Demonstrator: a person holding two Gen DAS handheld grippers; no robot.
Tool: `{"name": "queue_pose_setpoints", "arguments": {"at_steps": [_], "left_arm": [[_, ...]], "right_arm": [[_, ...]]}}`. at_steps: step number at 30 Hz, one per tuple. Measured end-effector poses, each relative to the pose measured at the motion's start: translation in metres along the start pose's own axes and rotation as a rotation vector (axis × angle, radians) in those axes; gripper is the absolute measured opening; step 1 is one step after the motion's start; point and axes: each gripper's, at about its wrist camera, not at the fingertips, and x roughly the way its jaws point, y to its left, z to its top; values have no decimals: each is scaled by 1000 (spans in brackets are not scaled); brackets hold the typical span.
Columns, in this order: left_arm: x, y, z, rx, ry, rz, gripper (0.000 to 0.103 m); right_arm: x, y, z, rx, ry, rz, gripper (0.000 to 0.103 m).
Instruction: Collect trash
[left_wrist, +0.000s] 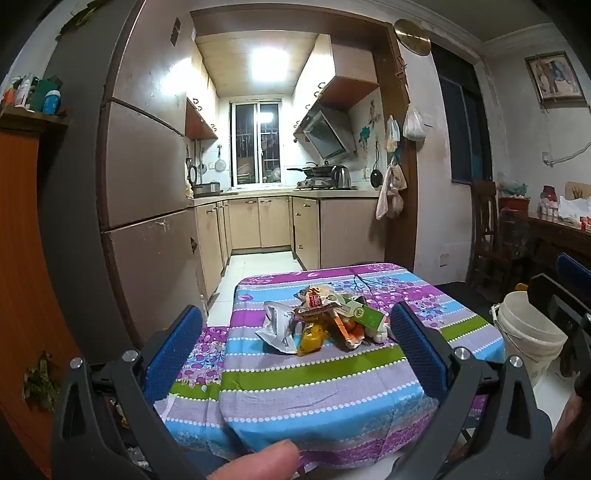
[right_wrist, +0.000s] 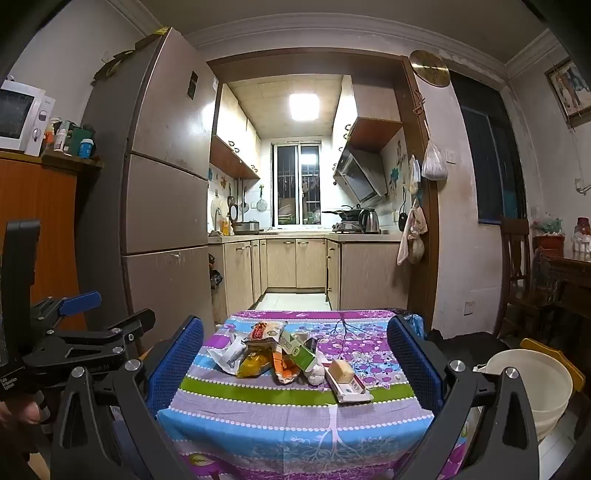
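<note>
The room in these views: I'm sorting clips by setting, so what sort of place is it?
Most likely a home dining area opening onto a small kitchen: a fridge, a stove with a kettle, and a cloth-covered table.

Bare tablecloth (right_wrist: 280, 413) lies before the trash pile (right_wrist: 280, 354); bucket (right_wrist: 532, 387) stands right

A patterned cloth tablecloth (right_wrist: 295, 406) carries crinkled glossy wrappers (right_wrist: 236, 356) beside a smooth plastic bucket (right_wrist: 546, 384).
</note>
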Motion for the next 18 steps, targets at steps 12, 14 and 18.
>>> {"name": "queue_pose_setpoints", "arguments": {"at_steps": [12, 14, 18], "left_arm": [[-2, -12, -1, 15, 14, -6, 98], [3, -4, -3, 8, 16, -7, 98], [4, 0, -2, -7, 20, -5, 98]], "right_arm": [[0, 0, 0, 0, 4, 1, 99], [0, 0, 0, -2, 3, 0, 99], [-1, 0, 1, -3, 2, 1, 99]]}}
